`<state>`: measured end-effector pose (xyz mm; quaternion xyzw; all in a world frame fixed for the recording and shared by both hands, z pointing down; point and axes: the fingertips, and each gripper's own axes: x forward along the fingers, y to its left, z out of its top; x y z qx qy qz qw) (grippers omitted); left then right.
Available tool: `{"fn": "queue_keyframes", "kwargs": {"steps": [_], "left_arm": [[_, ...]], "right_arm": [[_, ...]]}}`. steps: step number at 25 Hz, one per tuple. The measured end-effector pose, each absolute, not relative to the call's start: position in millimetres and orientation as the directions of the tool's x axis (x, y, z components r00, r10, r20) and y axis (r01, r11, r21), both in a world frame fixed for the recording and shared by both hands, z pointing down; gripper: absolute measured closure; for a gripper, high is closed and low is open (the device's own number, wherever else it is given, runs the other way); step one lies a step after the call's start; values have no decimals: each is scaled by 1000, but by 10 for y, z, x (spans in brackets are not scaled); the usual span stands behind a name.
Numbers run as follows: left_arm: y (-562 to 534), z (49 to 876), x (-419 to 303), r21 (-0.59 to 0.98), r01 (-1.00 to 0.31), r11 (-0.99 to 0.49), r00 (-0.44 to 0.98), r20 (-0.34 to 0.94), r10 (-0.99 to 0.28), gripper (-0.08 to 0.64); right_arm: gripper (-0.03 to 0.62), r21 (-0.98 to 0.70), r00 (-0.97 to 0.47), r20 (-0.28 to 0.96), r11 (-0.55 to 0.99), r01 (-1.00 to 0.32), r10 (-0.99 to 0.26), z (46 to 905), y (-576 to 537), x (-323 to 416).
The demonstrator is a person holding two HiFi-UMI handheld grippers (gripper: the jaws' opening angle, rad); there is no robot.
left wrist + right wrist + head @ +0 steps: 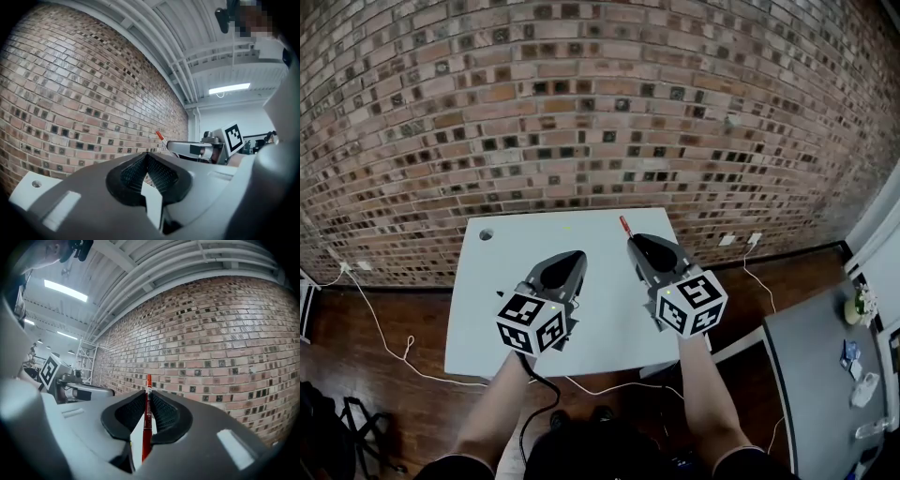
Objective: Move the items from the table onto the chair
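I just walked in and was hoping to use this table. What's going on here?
A person holds a gripper in each hand above the white table by the brick wall. The right gripper is shut on a red pen, whose end pokes out past the jaws. The left gripper is shut with nothing in it. No chair shows in these views.

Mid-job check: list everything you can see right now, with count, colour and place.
Table: one, white, against the brick wall.
Pen: one, red, above the table, clamped in a gripper.
Grey surface: one, far right, holding small items too small to identify.
Cables: white, on the wooden floor beside the table.
Left gripper: one, grey, over the table, jaws together, empty.
Right gripper: one, grey, over the table, shut on the pen.
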<state>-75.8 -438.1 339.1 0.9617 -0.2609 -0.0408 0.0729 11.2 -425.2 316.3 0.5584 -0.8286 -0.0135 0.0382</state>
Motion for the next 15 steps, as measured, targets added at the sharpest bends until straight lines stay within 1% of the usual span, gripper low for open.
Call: {"fn": "queue_keyframes", "kwargs": {"steps": [4,8,11,15], "left_arm": [[-4298,3386,-558,170,-465,-869,876,-52,-479,548],[-4165,3434,-286,185,-408,-894,904,-56,-424,548],[-4048,3451,-42,191,-340,-921,933,-56,-356,548],[-3832,3435,319,185,-219,-958,971,-57,-233,548]], "right_arm": [[551,82,-349,49,351,-933,-936,3135,-4140,247],[551,84,-294,60,298,-951,-954,3157,-3956,476],[551,86,-227,64,232,-969,-972,3167,-3781,687],[551,87,-105,62,111,-990,-992,3144,-3477,971]]}}
